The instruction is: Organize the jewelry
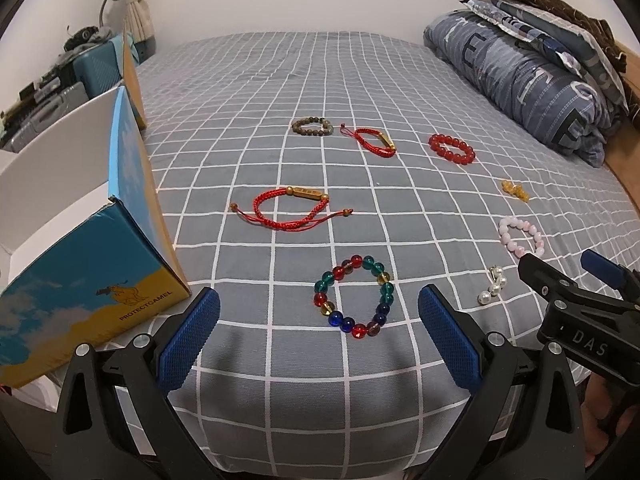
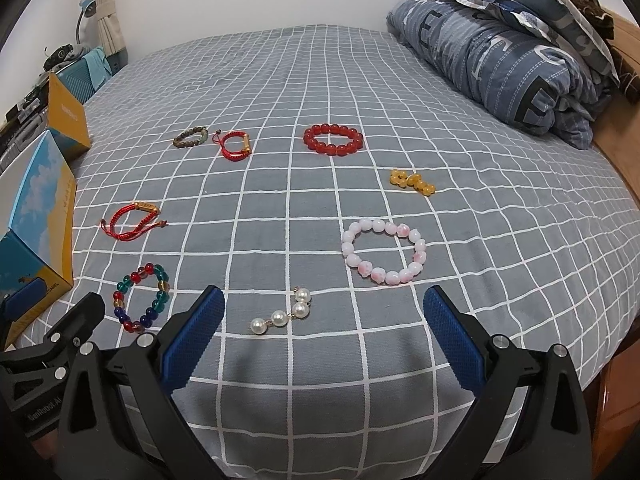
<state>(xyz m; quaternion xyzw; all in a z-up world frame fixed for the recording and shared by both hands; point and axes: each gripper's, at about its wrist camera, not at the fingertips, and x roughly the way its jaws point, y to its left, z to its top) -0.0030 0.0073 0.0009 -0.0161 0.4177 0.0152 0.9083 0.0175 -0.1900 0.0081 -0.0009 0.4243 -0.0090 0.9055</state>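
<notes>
Eight pieces lie spread on the checked bed [image 1: 280, 80], none yet in the box [image 1: 92, 280] at its left edge. My left gripper [image 1: 320, 320] is spread wide and empty, with the glass bracelet [image 1: 354, 296] on the sheet just ahead between its fingers. My right gripper [image 2: 324, 324] is spread and empty too, with the pearl strand [image 2: 282, 314] just ahead.

I judge the risk to be the soft sheet: closing low could pinch fabric with the beads, and round glass may slip off one pad and roll.

That strand lies bent, its long axis running from lower left to upper right in the right view. The bracelet is a flat ring with no real direction.
</notes>
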